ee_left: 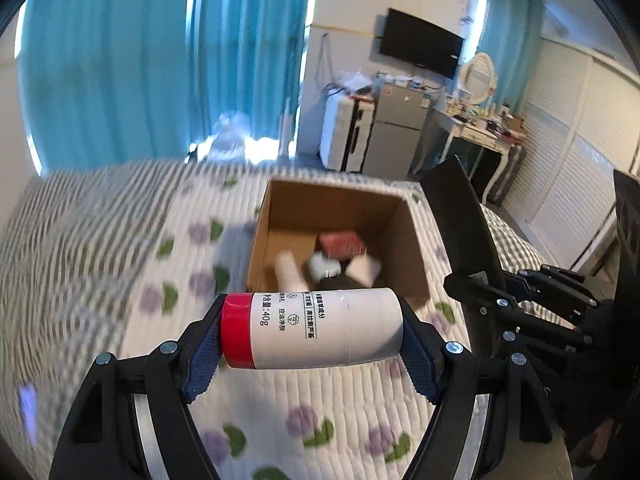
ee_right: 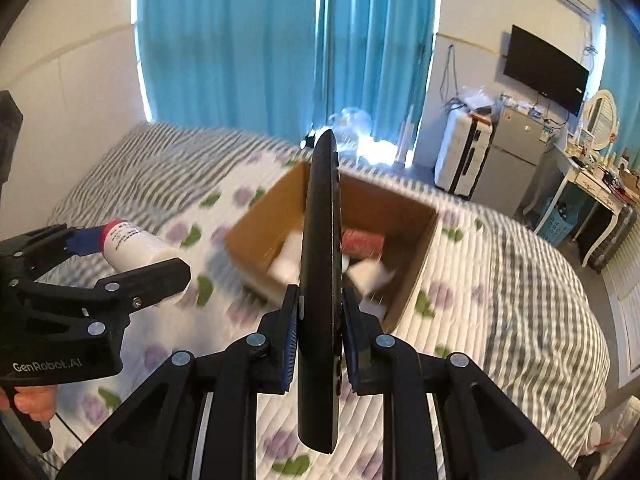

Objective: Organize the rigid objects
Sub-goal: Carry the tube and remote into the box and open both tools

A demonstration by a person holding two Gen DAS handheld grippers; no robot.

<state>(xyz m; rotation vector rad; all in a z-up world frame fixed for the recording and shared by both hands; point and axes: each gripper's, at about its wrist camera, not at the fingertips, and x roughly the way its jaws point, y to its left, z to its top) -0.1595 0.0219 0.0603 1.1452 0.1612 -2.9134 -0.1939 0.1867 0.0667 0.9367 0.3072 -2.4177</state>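
My left gripper point(ee_left: 312, 330) is shut on a white tube with a red cap point(ee_left: 316, 328), held sideways above the bed, just short of an open cardboard box point(ee_left: 408, 256). The box holds a red box point(ee_left: 344, 242), a white bottle point(ee_left: 290, 272) and other white items. My right gripper point(ee_right: 320, 344) is shut on a long black flat object point(ee_right: 320, 260), held on edge in front of the box point(ee_right: 416, 252). The left gripper with the tube point(ee_right: 136, 252) shows at the left of the right wrist view. The right gripper shows at the right of the left wrist view point(ee_left: 472, 280).
The box sits on a bed with a floral and striped quilt point(ee_left: 120, 248). Blue curtains point(ee_left: 160, 60) hang behind. A suitcase point(ee_left: 344, 136), small fridge point(ee_left: 400, 128), wall TV point(ee_left: 420, 44) and dressing table point(ee_left: 480, 128) stand past the bed.
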